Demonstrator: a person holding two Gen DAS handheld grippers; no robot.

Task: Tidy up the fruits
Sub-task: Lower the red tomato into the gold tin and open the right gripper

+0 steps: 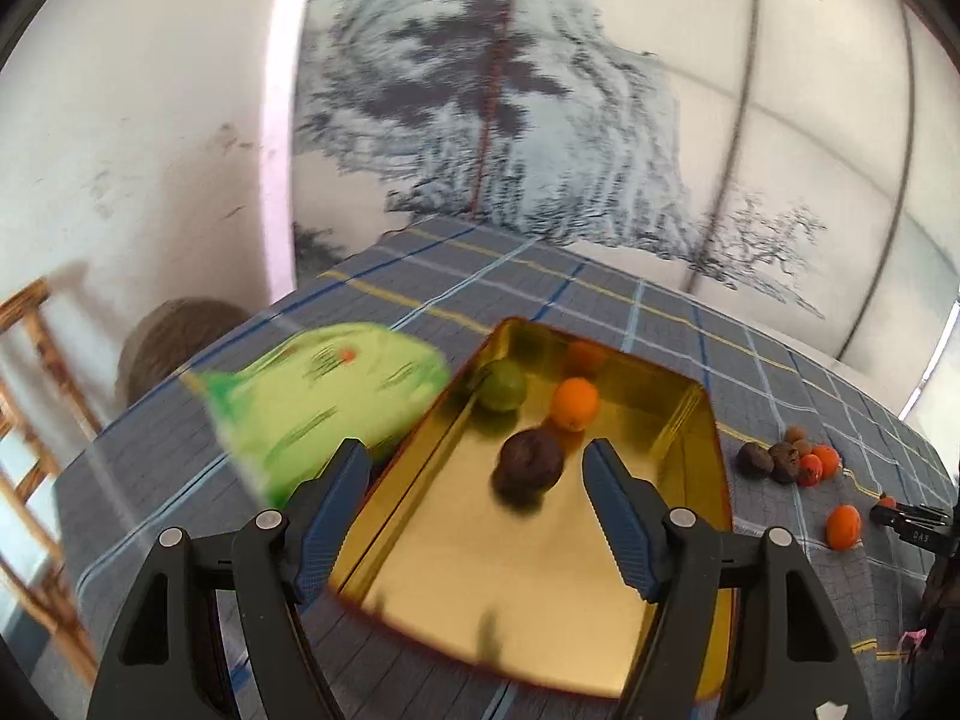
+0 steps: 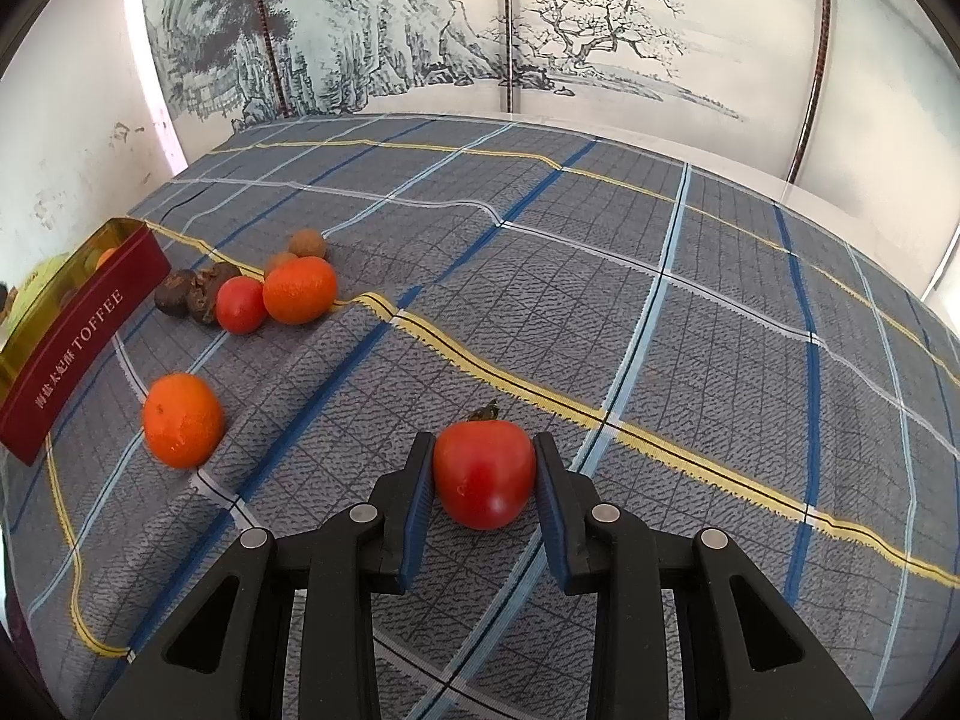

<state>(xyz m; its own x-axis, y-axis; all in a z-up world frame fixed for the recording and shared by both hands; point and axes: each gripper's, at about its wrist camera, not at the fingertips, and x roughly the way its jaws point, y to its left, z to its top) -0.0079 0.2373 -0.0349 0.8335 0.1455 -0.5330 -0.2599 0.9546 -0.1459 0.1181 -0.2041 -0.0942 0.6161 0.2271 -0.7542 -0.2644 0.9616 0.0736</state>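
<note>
- Left wrist view: a painted landscape screen [image 1: 540, 120] stands behind a counter [image 1: 540, 276] covered with a grey-blue plaid cloth.
- A gold tin [image 1: 690, 420] lies open on the cloth, and beside its left wall sits a green bag [image 1: 324, 396].
- Inside the tin lie a green fruit [image 1: 504, 385], an orange [image 1: 575, 403] and a dark wrinkled fruit [image 1: 531, 459].
- The left hand-held gripper [image 1: 474, 468] hangs over the tin with its fingers spread wide and nothing between them; the dark fruit lies between the tips in the frame, but contact cannot be judged.
- To the right of the tin, a cluster of loose fruit [image 1: 789, 461] and a lone orange fruit [image 1: 843, 527] rest on the cloth.
- Right wrist view: the same screen [image 2: 420, 30] backs the plaid counter [image 2: 600, 240].
- The right hand-held gripper [image 2: 483, 462] is clamped on a red tomato [image 2: 483, 474], one pad against each side, low over the cloth.
- The tin, its red side reading TOFFEE [image 2: 78, 330], sits at the far left.
- Near it lie a tangerine [image 2: 182, 420] alone and a group with a second tangerine [image 2: 299, 290], a small red tomato [image 2: 240, 304] and dark wrinkled fruits [image 2: 189, 294].
</note>
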